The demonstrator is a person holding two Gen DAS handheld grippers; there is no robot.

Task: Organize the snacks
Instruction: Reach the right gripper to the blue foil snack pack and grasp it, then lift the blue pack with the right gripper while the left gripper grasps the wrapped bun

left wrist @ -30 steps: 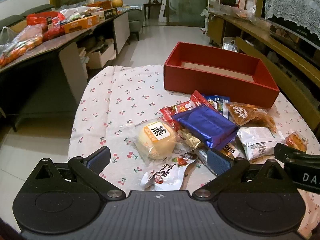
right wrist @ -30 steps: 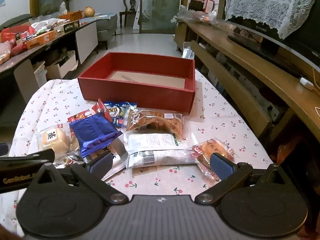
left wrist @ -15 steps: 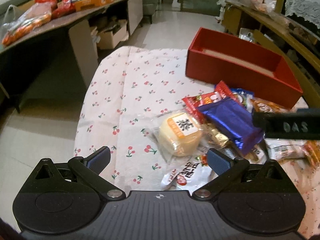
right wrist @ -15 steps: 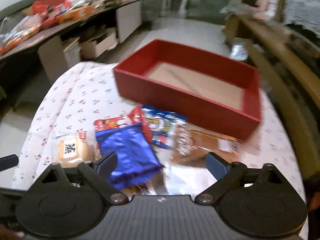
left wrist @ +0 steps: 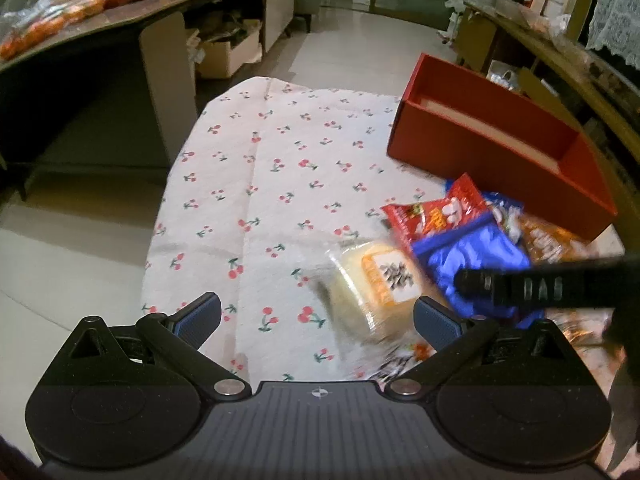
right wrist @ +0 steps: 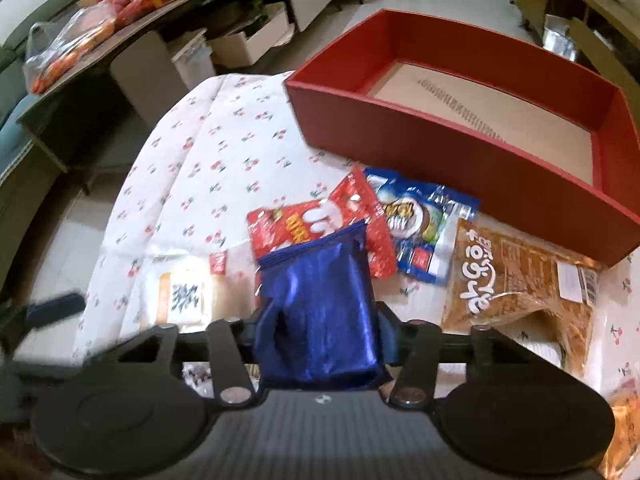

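Left wrist view first: my left gripper [left wrist: 316, 316] is spread wide over the cherry-print cloth [left wrist: 256, 184] on the counter, nothing between its blue pads [left wrist: 200, 314]. Just ahead of the right pad lies a pale round bun in clear wrap [left wrist: 372, 288], with an orange-edged label whose dark character is too blurred to read. Beyond it, toward the counter's right side, I see the red snack packet [left wrist: 436, 212], the blue foil packet [left wrist: 476, 264] and an orange-brown bag [left wrist: 552, 240] heaped together. The red box [left wrist: 492, 152] stands open at the far right corner of the cloth. A black bar of the other gripper crosses in from the right, and I can read "DAS" on it.

Now the right wrist view: my right gripper [right wrist: 320, 340] has its jaws closing narrow, and the blue foil packet [right wrist: 320, 304] is right between them, creased where the pads meet its sides. It sits at the near edge of the snack pile, overlapping the red snack packet [right wrist: 304, 224]. Beside that is a blue-and-white packet [right wrist: 420, 224] with a picture on it, lettering too small to read. To the right, the orange-brown bag [right wrist: 516, 280] shows large white Korean-style script and a small white sticker. The bun [right wrist: 180, 296] lies to the left on the cloth [right wrist: 200, 160]. The red box [right wrist: 440, 140] is behind the pile, its brown floor bare but for a printed line.
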